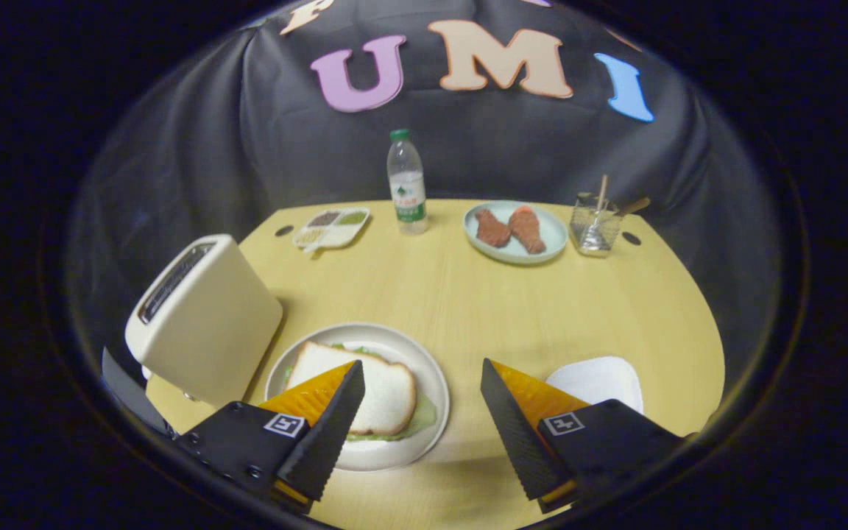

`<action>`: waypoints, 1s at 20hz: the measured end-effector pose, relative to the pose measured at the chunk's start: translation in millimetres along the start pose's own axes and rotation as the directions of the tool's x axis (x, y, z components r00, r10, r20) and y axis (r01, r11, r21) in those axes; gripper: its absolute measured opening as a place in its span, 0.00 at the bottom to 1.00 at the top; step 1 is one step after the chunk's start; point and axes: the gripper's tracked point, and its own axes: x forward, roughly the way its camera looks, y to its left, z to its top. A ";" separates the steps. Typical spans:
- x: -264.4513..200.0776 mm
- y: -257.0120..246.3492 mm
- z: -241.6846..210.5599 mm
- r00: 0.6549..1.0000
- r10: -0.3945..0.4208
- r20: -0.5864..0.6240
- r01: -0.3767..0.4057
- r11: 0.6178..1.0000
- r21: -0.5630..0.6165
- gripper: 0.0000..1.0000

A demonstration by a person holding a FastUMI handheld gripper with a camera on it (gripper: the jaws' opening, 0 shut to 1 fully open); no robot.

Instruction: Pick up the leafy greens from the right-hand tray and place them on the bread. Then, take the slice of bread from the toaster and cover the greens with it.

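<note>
A slice of white bread [372, 390] lies on top of leafy greens [417, 421] on a pale round plate [435, 383]; green edges stick out from under it. The cream toaster [203, 316] stands just left of the plate, its slot looking dark. A white tray [601, 379] sits to the right, behind my right finger, with nothing visible on it. My gripper [422, 375] is open above the plate's right half, nothing between its fingers. The left finger [332, 419] overlaps the bread's left side in view.
Beyond, on the yellow table [468, 302], stand a water bottle [406, 184], a divided dish of condiments [332, 227], a light blue plate with two pieces of meat [516, 232] and a glass with sticks [597, 221]. Black cloth walls surround the table.
</note>
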 end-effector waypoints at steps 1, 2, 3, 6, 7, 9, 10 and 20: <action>-10.3 -9.3 15.6 0.998 -0.017 0.052 0.016 1.000 0.020 0.97; -21.9 -17.4 32.3 0.994 -0.030 0.103 0.026 0.999 0.036 0.99; -35.6 -25.5 49.0 0.987 -0.043 0.156 0.036 0.998 0.049 1.00; -76.7 -43.4 96.9 0.948 -0.078 0.309 0.061 0.996 0.064 0.98; -91.4 -47.5 111.5 0.930 -0.081 0.357 0.063 0.996 0.062 0.98; -121.9 -51.7 138.0 0.890 -0.080 0.448 0.063 0.997 0.052 0.98; -135.7 -52.3 148.8 0.869 -0.074 0.490 0.060 0.997 0.043 0.98; -218.7 -73.9 179.4 0.728 -0.117 0.676 0.104 0.993 0.059 0.98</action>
